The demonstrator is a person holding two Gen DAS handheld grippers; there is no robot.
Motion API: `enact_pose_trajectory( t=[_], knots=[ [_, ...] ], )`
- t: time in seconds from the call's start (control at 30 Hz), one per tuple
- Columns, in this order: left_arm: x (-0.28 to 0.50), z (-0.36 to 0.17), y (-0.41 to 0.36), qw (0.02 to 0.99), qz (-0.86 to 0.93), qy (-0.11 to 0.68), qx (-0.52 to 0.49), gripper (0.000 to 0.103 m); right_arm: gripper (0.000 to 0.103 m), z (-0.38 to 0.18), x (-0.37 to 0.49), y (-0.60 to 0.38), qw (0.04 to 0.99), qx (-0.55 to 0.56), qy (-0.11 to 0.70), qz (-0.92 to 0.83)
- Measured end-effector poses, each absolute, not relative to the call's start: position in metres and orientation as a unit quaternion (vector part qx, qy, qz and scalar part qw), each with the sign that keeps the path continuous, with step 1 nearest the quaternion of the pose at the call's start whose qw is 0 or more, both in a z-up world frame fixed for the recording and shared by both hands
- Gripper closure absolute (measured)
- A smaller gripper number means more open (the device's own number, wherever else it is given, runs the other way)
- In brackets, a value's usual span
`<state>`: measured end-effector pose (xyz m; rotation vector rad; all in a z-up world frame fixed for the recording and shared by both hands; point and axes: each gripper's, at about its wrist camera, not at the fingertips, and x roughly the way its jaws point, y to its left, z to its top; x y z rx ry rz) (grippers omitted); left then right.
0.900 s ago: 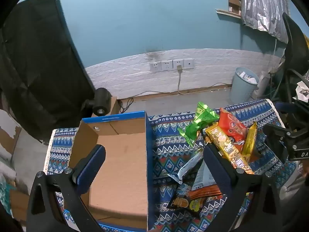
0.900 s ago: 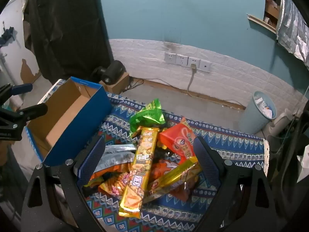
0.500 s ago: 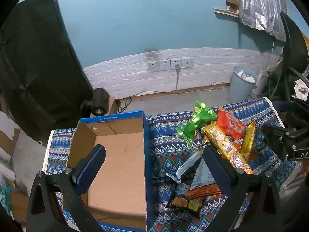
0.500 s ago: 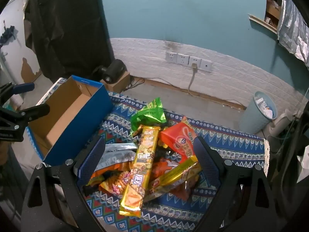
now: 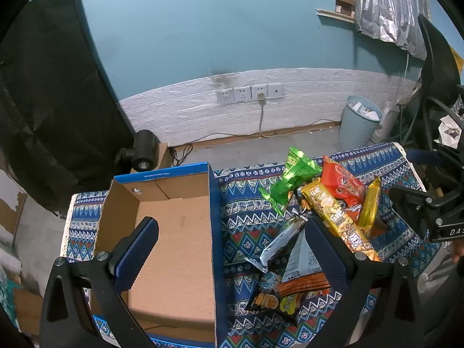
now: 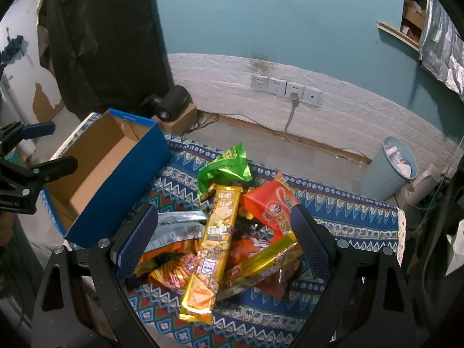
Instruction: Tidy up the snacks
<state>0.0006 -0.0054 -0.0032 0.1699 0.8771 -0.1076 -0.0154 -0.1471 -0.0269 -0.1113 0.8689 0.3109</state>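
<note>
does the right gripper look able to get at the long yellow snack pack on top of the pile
Probably yes. The right gripper is open, and the long yellow snack pack lies on top of the pile between its fingers with nothing over it. The green bag lies only by its far end.

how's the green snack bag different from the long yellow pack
The green bag is short, crumpled and puffed up; the yellow pack is long, flat and narrow. The green bag lies at the far edge of the pile, nearest the wall; the yellow pack lies across the top of the pile, its near end on the cloth. Both are shiny foil wrappers, and neither is in the box.
</note>
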Motion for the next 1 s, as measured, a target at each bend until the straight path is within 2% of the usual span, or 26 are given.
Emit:
enact_pose_trajectory(
  t=[1.0],
  knots=[
    [0.0007, -0.0104, -0.0072, 0.896, -0.048, 0.430, 0.096, 0.001, 0.012, -0.0305, -0.0177, -0.1446, 0.890, -0.055, 0.427, 0.148]
  ],
)
